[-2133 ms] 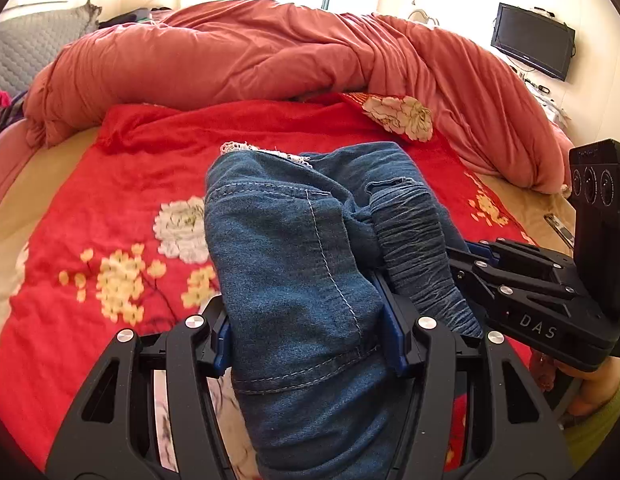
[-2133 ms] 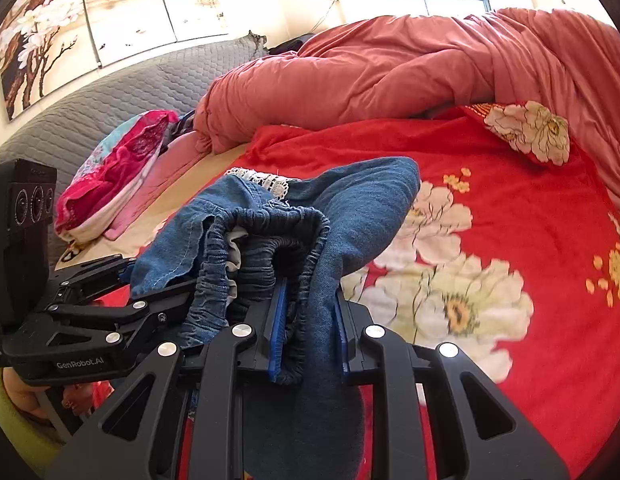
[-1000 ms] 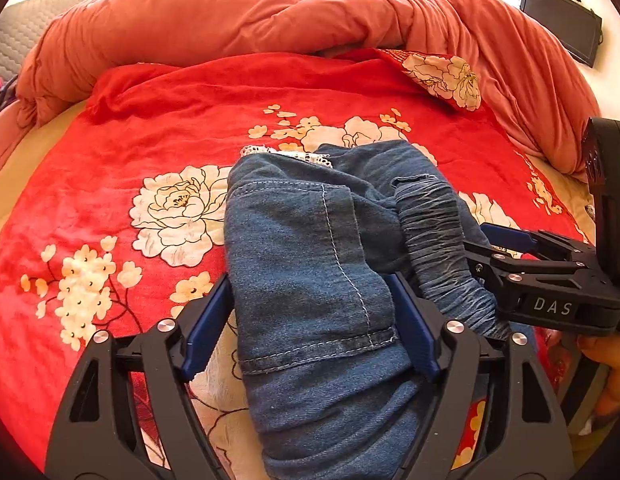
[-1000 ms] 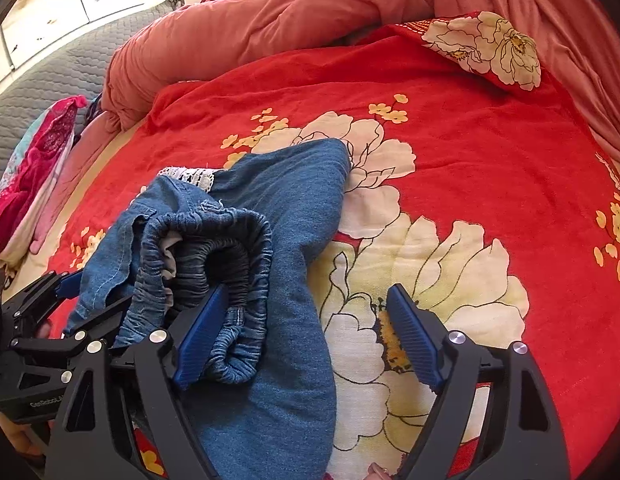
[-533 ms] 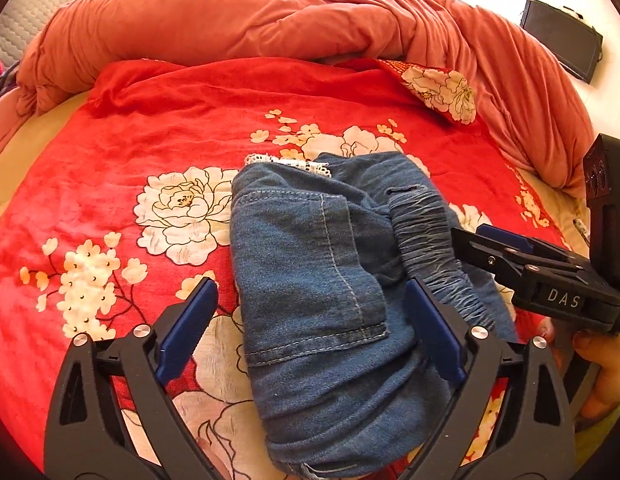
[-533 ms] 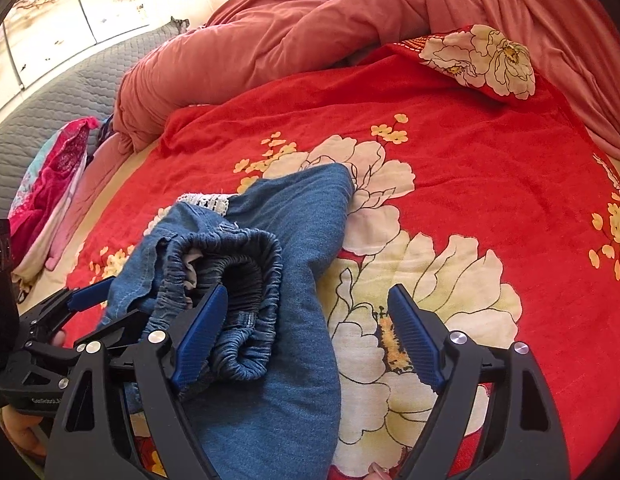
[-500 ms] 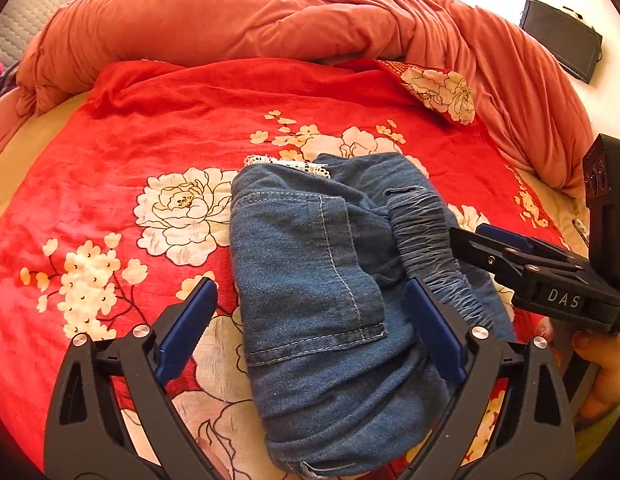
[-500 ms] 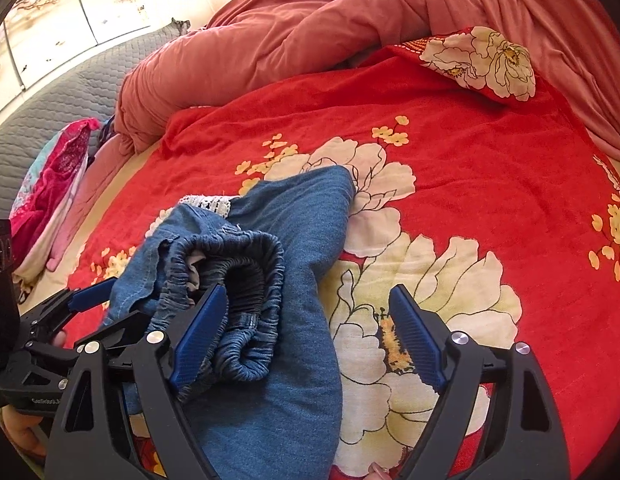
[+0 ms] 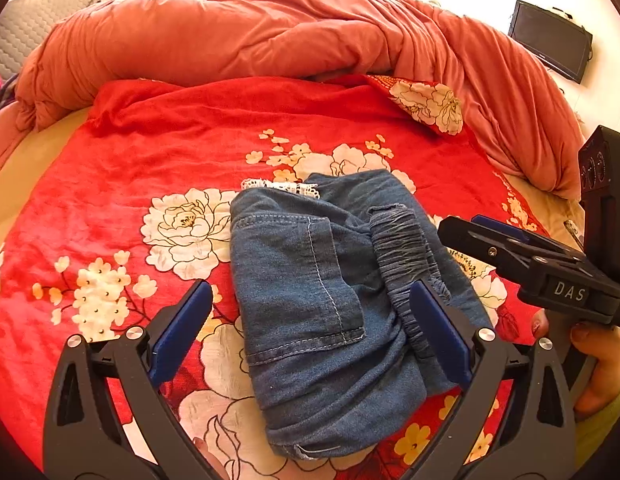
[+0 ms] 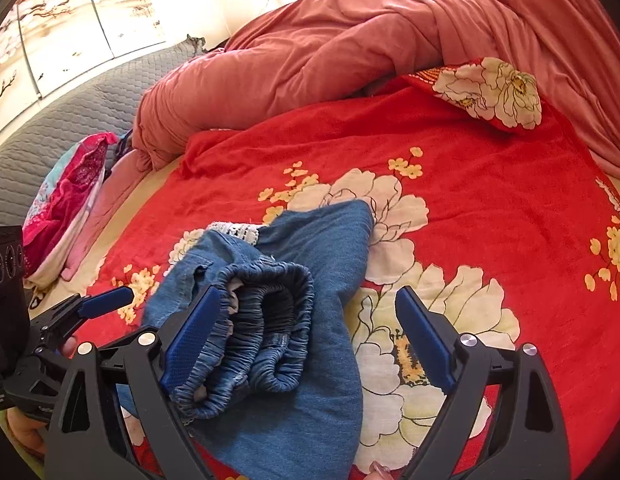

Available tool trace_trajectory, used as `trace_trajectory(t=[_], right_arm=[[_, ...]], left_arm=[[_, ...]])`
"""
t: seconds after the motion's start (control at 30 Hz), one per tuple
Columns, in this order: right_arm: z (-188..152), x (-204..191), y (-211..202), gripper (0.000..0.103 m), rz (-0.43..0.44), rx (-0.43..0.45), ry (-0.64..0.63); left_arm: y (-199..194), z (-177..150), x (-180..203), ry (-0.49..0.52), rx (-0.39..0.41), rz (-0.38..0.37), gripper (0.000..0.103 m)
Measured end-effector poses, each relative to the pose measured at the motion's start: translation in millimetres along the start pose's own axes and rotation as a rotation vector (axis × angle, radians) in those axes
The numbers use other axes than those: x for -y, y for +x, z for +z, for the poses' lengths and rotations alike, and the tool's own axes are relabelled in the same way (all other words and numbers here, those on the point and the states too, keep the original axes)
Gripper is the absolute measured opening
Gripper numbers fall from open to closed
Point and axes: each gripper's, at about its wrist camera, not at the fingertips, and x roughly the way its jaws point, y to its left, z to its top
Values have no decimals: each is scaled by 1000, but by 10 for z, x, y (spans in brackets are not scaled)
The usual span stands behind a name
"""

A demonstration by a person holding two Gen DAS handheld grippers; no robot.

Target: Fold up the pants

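Both grippers, left gripper (image 9: 310, 330) and right gripper (image 10: 308, 344), had just released the pants (image 9: 329, 300); the bunched waistband (image 10: 266, 320) at 6 o'clock risked springing open.

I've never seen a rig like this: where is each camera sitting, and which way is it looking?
Left wrist: on the left gripper, facing down over folded denim pants on the red floral blanket; jaws open, a hand at right.
Right wrist: on the right gripper, facing the pants' elastic waistband; jaws open.
Shared: pants, blanket, pink duvet, each other's gripper.
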Motion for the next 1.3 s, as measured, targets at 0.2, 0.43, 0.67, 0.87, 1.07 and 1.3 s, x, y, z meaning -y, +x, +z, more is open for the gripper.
trace_trajectory(t=[0.2, 0.43, 0.67, 0.87, 1.07, 1.3], right_arm=[[44, -70, -118, 89, 15, 35, -13], [90, -157, -253, 89, 32, 65, -31], [98, -265, -397, 98, 40, 93, -52], [84, -326, -534, 98, 44, 113, -64], [44, -377, -637, 98, 38, 126, -84], [-14, -415, -734, 98, 36, 137, -83]], left_arm=[[-58, 22, 7, 5, 8, 10, 93], [-160, 37, 22, 12, 27, 23, 93], [-305, 30, 58, 26, 49, 30, 93], [-444, 28, 71, 34, 74, 47, 93], [-566, -41, 80, 36, 92, 63, 93], [-713, -138, 114, 38, 108, 70, 93]])
